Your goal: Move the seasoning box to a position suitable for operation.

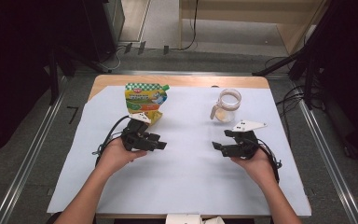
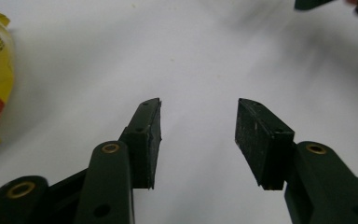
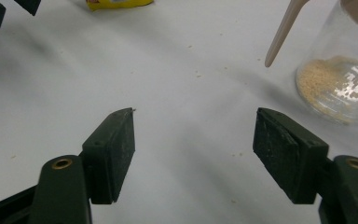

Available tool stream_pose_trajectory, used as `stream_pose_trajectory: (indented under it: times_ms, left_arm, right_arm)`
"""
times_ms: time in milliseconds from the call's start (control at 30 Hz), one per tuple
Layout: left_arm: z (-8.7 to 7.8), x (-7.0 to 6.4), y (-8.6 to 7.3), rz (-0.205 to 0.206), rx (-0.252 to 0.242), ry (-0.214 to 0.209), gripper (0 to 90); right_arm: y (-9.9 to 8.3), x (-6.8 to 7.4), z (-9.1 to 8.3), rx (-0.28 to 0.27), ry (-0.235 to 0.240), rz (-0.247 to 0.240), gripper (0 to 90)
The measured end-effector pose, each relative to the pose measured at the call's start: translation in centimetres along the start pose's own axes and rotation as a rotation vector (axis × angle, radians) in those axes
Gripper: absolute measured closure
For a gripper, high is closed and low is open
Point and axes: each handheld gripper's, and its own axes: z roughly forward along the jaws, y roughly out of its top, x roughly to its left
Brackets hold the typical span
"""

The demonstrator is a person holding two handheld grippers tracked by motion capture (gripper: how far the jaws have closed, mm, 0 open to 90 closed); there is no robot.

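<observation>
Pouch (image 1: 145, 100) print too small, unreadable

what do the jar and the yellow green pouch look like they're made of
The jar looks like clear glass or hard clear plastic: the beige granules inside show through its wall, with bright glints in the right gripper view; which of the two is unclear. The pouch looks like flexible printed plastic film: slightly glossy, colour-printed, with a crinkled edge.

White-covered table (image 1: 186, 186): pouch (image 1: 145, 101), jar (image 1: 227, 105)

Green-yellow printed pouch (image 1: 145, 101), clear jar (image 1: 227, 105) with beige crumbs, black tongs (image 1: 161, 145)
</observation>
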Motion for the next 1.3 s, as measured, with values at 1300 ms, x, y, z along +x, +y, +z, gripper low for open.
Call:
stream_pose_trajectory:
  times_ms: [1300]
  left_arm:
    - [-1.1, -0.9, -0.7, 0.093, -0.050, -0.070, 43.3]
  right_arm:
    - [0.6, -4.0, -0.8, -0.063, -0.098, 0.120, 40.6]
